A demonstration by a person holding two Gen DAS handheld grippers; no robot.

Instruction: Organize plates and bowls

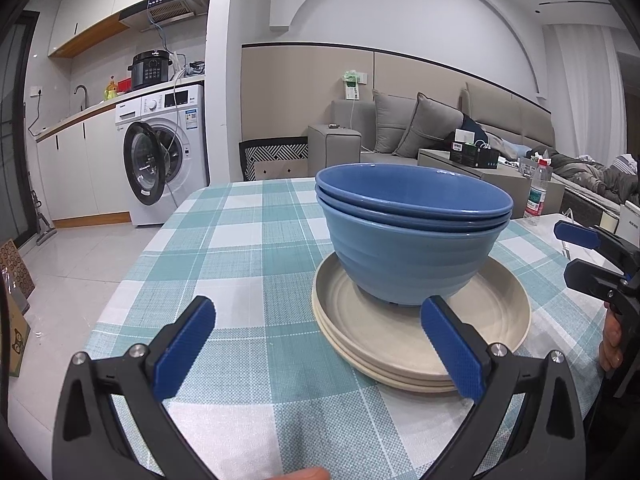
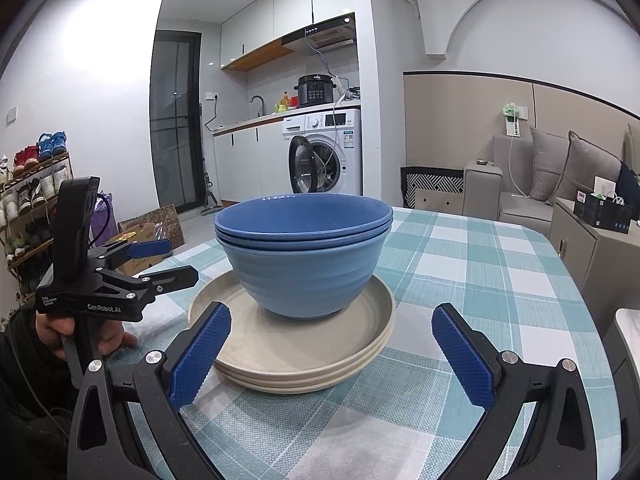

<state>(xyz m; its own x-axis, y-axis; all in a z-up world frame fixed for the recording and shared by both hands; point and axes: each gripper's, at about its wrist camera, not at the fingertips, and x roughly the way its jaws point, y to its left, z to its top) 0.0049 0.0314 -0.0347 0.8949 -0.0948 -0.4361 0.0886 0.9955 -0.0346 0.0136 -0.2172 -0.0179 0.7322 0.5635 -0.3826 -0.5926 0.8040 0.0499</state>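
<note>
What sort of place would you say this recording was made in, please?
Most likely a small open-plan flat, kitchen joined to living room. A white front-loading washing machine sits under a kitchen counter with a range hood above, and a grey fabric sofa stands just beyond the teal-and-white checked tablecloth.

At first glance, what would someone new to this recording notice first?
The nested stack of blue bowls stands out, sitting in the middle of a stack of beige plates on the teal checked tablecloth. Both open, the left hand-held gripper and right hand-held gripper flank the pile without touching it. Behind stands a washing machine with its door ajar.
</note>
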